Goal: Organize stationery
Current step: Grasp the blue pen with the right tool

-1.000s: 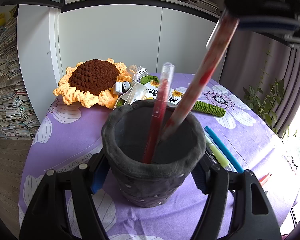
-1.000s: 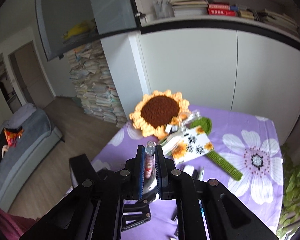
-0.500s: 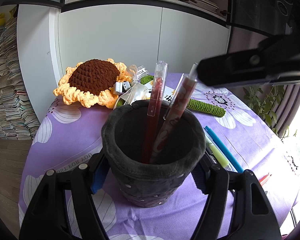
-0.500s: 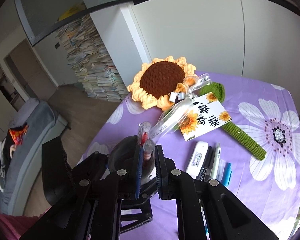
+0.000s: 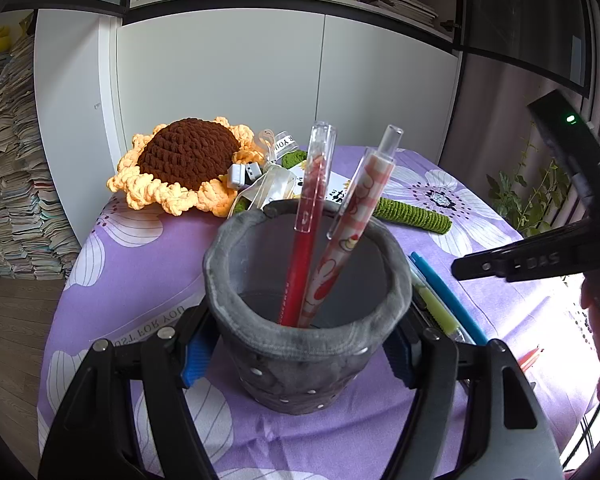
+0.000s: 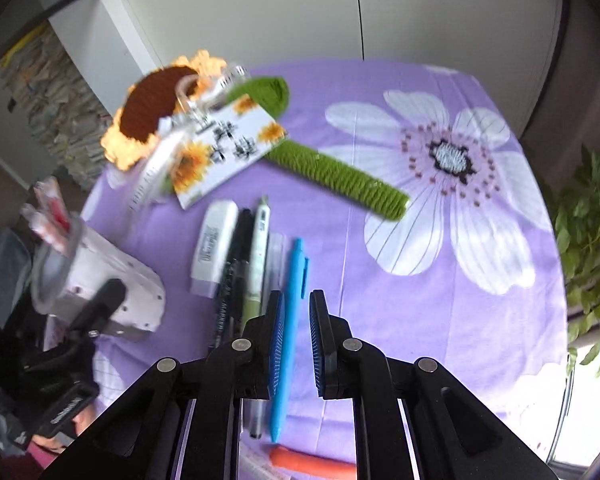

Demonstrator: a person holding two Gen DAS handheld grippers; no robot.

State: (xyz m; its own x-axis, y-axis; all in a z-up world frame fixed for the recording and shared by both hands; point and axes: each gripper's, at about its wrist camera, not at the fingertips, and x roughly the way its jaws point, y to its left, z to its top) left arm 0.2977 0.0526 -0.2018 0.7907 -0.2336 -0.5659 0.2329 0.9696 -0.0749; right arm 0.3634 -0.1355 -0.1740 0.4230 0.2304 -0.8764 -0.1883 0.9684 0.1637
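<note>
The surface [image 5: 148, 264], draped in a purple flowered cloth, is carrying everything, and the grey felt pen holder [image 5: 306, 344] is serving as the landmark here. The crocheted sunflower [image 5: 184, 160] is lying behind the holder toward the white cabinet, its green stem [image 6: 336, 170] running off to the holder's right.

The left hand-held gripper [image 5: 300, 354] is standing wide apart around the holder, its blue pads pressing the holder's two sides just as they were a second ago. The right hand-held gripper [image 6: 296, 338] is no longer pinching a pen above the holder: it is now hovering to the holder's right, over the row of loose stationery, with its jaws parted a little and nothing between them, the blue pen [image 6: 290, 320] lying on the cloth below the gap.

Inside the holder, two pens are now leaning freely against its rim: the red pen [image 5: 310, 228], which was already there, and the pink patterned pen [image 5: 346, 240], which a second ago was only being lowered in by the right gripper. To the holder's right, the white correction-tape case [image 6: 214, 248], a black marker [image 6: 232, 264], a green-barrelled pen [image 6: 256, 260] and the blue pen are lying side by side; an orange pen [image 6: 312, 462] is lying nearer the right gripper's base.
</note>
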